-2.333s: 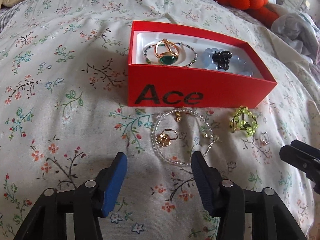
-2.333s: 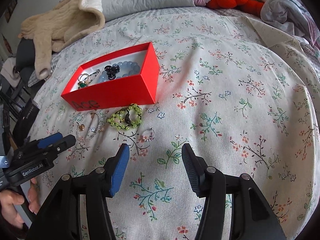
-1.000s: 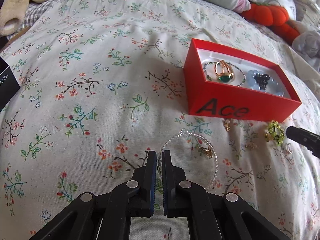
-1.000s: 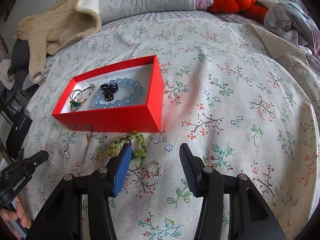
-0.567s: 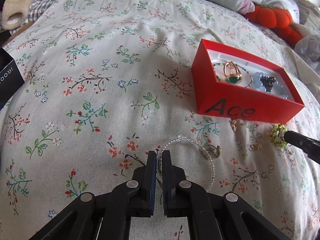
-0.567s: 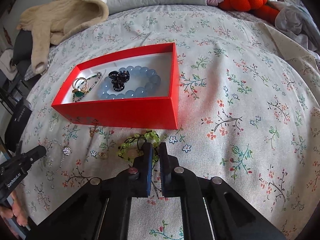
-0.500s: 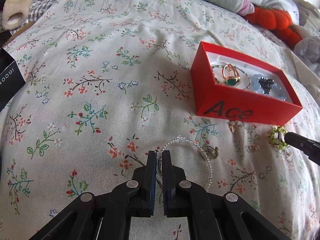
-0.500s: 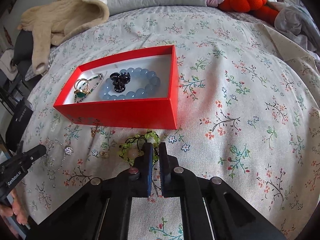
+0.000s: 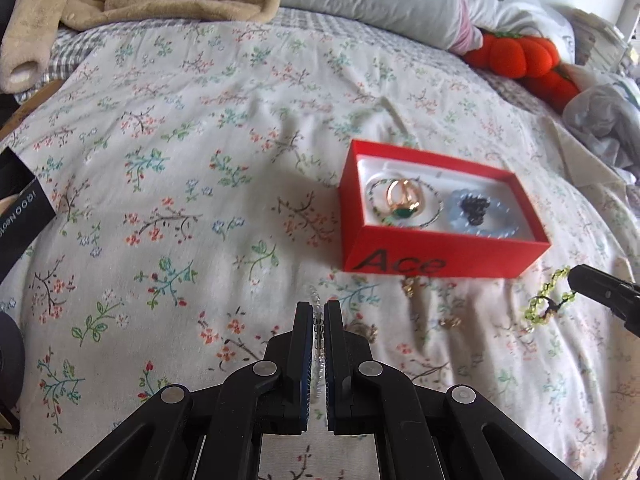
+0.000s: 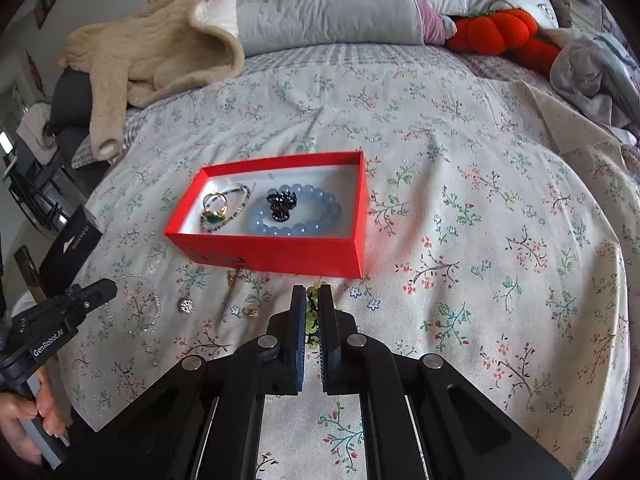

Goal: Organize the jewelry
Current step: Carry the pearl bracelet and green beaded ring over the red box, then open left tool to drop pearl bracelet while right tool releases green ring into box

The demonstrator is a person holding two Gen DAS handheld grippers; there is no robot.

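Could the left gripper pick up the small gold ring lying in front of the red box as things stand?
Probably not: the left gripper is shut on the clear bead bracelet. Nothing blocks the gold ring beside the red box.

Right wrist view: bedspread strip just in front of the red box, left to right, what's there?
left gripper → clear bead bracelet that it holds → small silver charm → gold ring → green bead bracelet pinched in the right gripper.
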